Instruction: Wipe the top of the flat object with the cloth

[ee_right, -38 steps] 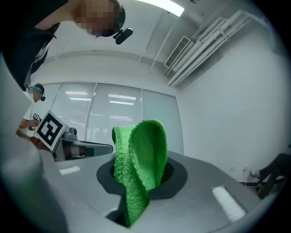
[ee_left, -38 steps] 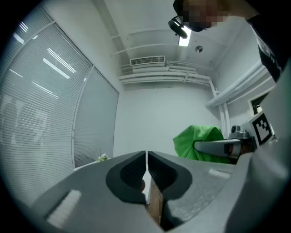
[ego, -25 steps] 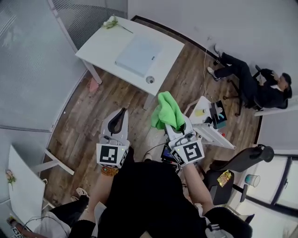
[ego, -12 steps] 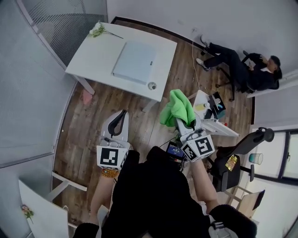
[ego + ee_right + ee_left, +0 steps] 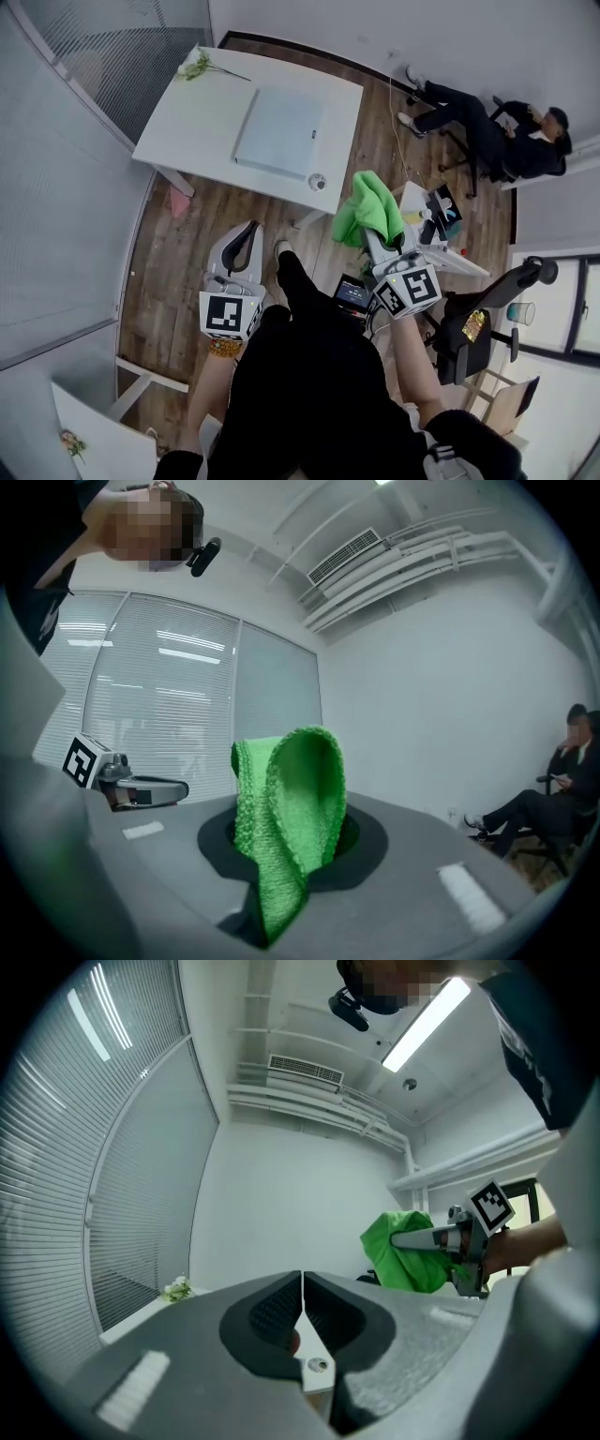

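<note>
A sprig of flowers (image 5: 197, 66) lies at the far left corner of the white table (image 5: 202, 117). The flat object (image 5: 279, 131), a pale blue-grey slab, lies on the middle of the table top, with bare white surface all round it. A small round thing (image 5: 318, 181) sits at the table's near edge, just right of the flat object.

The left gripper (image 5: 249, 228) is off the table, on its near side, over the wooden floor; its jaws are pressed together with nothing between them. The right gripper (image 5: 377, 246) is beyond the table's near right corner, jaws pinching the green cloth (image 5: 370, 208), which bunches up above them and touches neither the table nor the flat object. A seated person (image 5: 497, 131) is well to the right of the table.
</note>
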`<move>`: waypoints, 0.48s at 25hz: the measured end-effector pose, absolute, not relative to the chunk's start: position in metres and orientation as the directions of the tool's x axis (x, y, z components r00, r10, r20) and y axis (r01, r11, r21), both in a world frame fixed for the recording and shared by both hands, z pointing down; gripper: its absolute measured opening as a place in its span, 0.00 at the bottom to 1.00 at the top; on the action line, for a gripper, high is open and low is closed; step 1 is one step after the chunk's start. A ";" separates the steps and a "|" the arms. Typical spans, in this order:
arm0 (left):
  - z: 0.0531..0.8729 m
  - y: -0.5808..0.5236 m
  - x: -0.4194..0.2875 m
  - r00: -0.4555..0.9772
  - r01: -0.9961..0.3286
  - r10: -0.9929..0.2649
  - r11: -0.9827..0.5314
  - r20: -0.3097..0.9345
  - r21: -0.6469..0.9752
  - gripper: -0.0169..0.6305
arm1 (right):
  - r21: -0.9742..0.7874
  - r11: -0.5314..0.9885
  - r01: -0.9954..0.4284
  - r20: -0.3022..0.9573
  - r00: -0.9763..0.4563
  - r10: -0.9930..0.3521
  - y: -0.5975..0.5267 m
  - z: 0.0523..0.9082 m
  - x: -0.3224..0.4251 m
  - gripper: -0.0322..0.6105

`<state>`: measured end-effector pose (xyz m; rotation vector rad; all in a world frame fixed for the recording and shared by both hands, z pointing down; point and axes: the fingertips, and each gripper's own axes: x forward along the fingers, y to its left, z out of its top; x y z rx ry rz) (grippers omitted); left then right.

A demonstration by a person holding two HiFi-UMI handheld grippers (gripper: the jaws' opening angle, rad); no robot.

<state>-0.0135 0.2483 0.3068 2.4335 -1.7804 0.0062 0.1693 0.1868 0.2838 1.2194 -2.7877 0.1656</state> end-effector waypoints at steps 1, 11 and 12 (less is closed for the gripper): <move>0.309 0.241 -0.015 0.308 -0.949 -0.948 -0.299 0.084 0.096 0.03 | -0.069 0.670 -0.739 0.131 -0.672 -0.728 0.178 0.286 0.169 0.18; 0.305 0.128 -0.028 0.331 -0.944 -0.932 -0.330 0.148 0.031 0.03 | -0.108 0.637 -0.763 0.110 -0.646 -0.755 0.046 0.292 0.164 0.18; 0.306 0.120 -0.027 0.333 -0.942 -0.930 -0.333 0.154 0.025 0.03 | -0.110 0.638 -0.762 0.106 -0.647 -0.755 0.038 0.294 0.165 0.18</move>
